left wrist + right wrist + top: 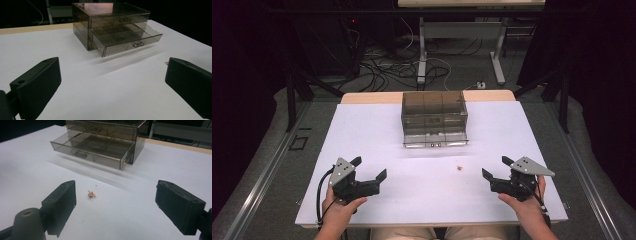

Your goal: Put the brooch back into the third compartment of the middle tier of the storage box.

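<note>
Nearest the person, two hands come in from the bottom of the high view, each holding a black two-jaw tool low over the white table (362, 135). The left gripper (371, 168) sits at the near left with its jaws spread wide apart and nothing between them; in the left gripper view the left gripper (112, 82) frames bare white surface. The right gripper (497, 167) sits at the near right, likewise with jaws standing well apart and gripping nothing. In the right gripper view the right gripper (116, 195) looks along the table toward a small copper-coloured object (91, 194), which lies on the white surface just beside the inner face of the jaw at the left of that view, apart from it and untouched. In the high view the same small object (458, 168) rests between the right gripper and the box, nearer the gripper. Farther back, at the middle of the table's far half, stands a smoky transparent drawer box (434, 112) with two drawers. Its upper drawer (117, 19) is pushed in; its lower drawer (125, 37) is pulled out toward the person. The open drawer is split by partitions into several compartments, and what they hold is too dim to tell.
</note>
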The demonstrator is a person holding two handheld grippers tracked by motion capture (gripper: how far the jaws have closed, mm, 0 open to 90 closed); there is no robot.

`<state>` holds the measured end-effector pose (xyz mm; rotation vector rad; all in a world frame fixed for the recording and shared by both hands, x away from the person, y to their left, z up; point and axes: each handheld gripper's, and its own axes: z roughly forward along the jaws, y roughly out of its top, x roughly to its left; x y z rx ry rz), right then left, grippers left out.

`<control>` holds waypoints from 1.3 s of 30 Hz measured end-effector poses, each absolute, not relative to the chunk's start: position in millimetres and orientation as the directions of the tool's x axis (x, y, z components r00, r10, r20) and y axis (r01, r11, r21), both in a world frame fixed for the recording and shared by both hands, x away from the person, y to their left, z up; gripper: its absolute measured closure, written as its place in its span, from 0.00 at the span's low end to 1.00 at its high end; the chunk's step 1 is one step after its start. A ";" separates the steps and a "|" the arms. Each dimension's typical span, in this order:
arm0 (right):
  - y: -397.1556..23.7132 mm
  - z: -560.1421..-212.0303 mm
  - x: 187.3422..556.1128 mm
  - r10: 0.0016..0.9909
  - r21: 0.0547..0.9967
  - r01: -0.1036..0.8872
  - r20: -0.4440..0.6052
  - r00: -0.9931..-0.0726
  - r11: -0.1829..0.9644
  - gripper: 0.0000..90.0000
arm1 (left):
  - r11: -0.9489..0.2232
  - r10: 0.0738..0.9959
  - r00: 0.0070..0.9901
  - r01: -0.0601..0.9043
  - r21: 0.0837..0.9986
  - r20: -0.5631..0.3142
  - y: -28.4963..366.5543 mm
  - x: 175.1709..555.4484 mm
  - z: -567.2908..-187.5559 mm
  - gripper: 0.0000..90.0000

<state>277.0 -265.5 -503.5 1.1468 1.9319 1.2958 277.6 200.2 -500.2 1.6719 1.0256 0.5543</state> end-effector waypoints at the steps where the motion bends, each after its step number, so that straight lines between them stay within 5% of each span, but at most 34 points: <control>1: -265.2 -505.5 277.2 0.872 0.920 0.343 0.004 -0.490 0.188 0.19 | -0.080 0.840 0.526 0.362 0.929 -0.132 199.9 277.8 -500.9 0.00; 6: -262.0 -511.3 278.9 0.859 0.908 0.327 -0.064 -0.509 0.261 0.29 | -0.085 0.842 0.523 0.367 0.926 -0.130 198.7 279.4 -501.8 0.00; 39: -231.7 -514.8 302.0 0.784 0.876 0.353 -0.044 -0.620 0.329 0.40 | -0.114 0.840 0.530 0.383 0.917 -0.117 198.9 273.1 -504.9 0.00</control>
